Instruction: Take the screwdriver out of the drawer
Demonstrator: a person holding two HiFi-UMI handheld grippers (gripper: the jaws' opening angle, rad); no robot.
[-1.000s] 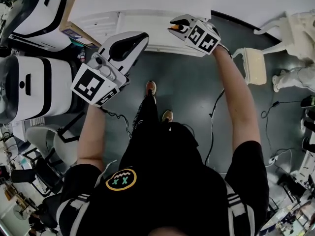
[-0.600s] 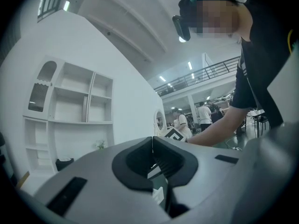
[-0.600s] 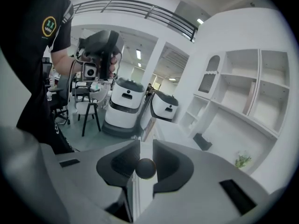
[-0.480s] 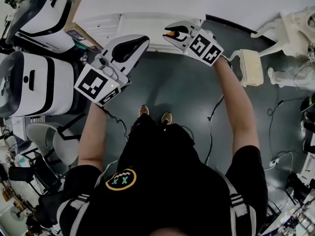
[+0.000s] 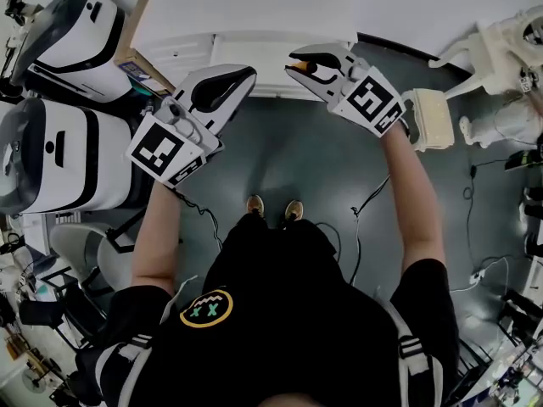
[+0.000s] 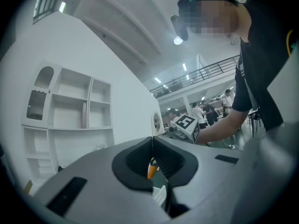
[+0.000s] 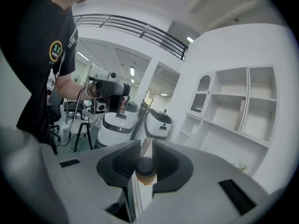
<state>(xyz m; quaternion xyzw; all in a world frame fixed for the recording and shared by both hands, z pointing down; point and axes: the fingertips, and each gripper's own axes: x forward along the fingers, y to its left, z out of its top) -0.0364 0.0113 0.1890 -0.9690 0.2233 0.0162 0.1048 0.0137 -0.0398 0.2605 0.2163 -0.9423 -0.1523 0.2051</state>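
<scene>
The screwdriver (image 5: 299, 64) has an orange handle with a black cap (image 7: 145, 170). My right gripper (image 5: 305, 68) is shut on that handle and holds it in the air in front of the white drawer unit (image 5: 254, 53). My left gripper (image 5: 240, 73) hangs to the left of it at about the same height, its jaw tips together (image 6: 152, 141). A small orange bit (image 6: 152, 168) shows through the gap behind those tips; I cannot tell what it is. The left gripper view also shows the right gripper's marker cube (image 6: 185, 123).
Two white-and-black robot bodies (image 5: 59, 151) (image 5: 76, 24) stand at the left. A white chair (image 5: 433, 113) stands at the right, and cables (image 5: 365, 202) run over the dark floor. My feet (image 5: 254, 203) are below the grippers. White shelving (image 7: 233, 106) fills the wall.
My right gripper has risen and come back from the drawer unit with the screwdriver in it. I have stepped back. The left gripper has shifted only a little.
</scene>
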